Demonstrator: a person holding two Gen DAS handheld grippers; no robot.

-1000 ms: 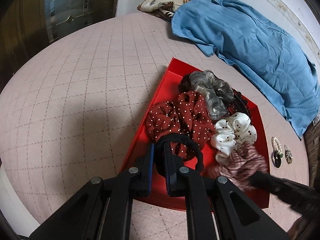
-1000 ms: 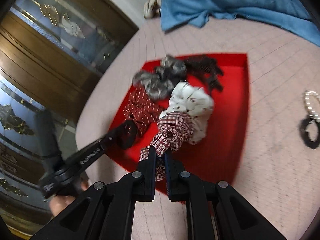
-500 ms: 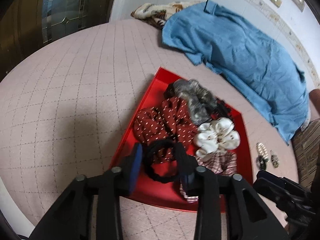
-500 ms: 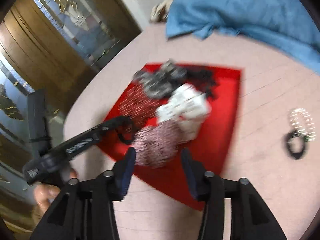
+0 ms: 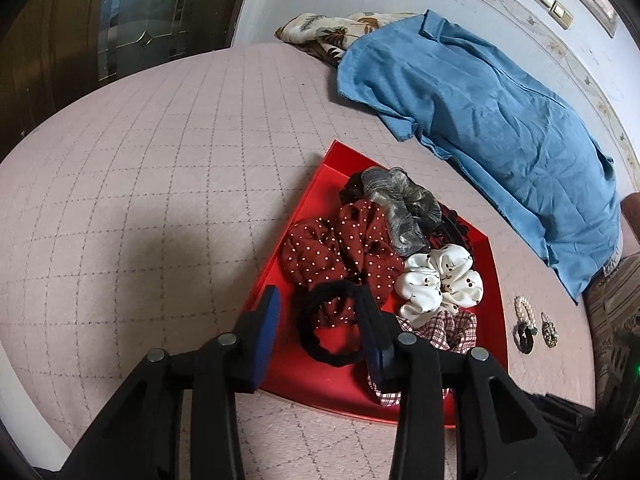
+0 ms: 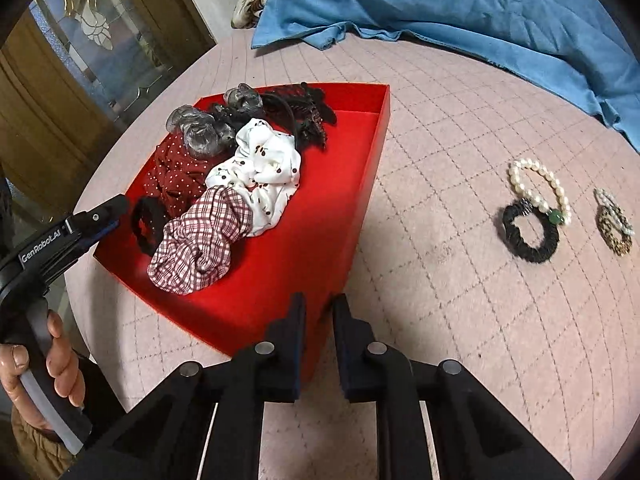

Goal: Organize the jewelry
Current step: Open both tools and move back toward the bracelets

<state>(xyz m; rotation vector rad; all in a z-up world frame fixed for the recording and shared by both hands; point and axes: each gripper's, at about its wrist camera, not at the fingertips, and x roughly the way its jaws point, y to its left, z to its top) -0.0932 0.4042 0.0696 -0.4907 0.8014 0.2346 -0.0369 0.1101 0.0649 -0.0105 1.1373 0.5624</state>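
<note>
Left gripper (image 5: 320,322) is seen spread wide over the red tray (image 5: 316,194), a black band (image 5: 328,326) lying loose between its fingers. Right gripper (image 6: 319,334) is held slightly parted, empty, at the tray's edge; bracelets (image 6: 536,196) lie well apart on the quilt (image 6: 460,280).

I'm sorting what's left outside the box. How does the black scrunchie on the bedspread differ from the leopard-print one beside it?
The black scrunchie is plain black; the leopard-print scrunchie is spotted tan and brown. The black one looks larger, with a wider open centre, while the leopard one appears smaller and narrower. The pearl bracelet overlaps the black one; a smaller string of pearls sits on the leopard one. Both lie flat on the pink bedspread, outside the red tray.
</note>
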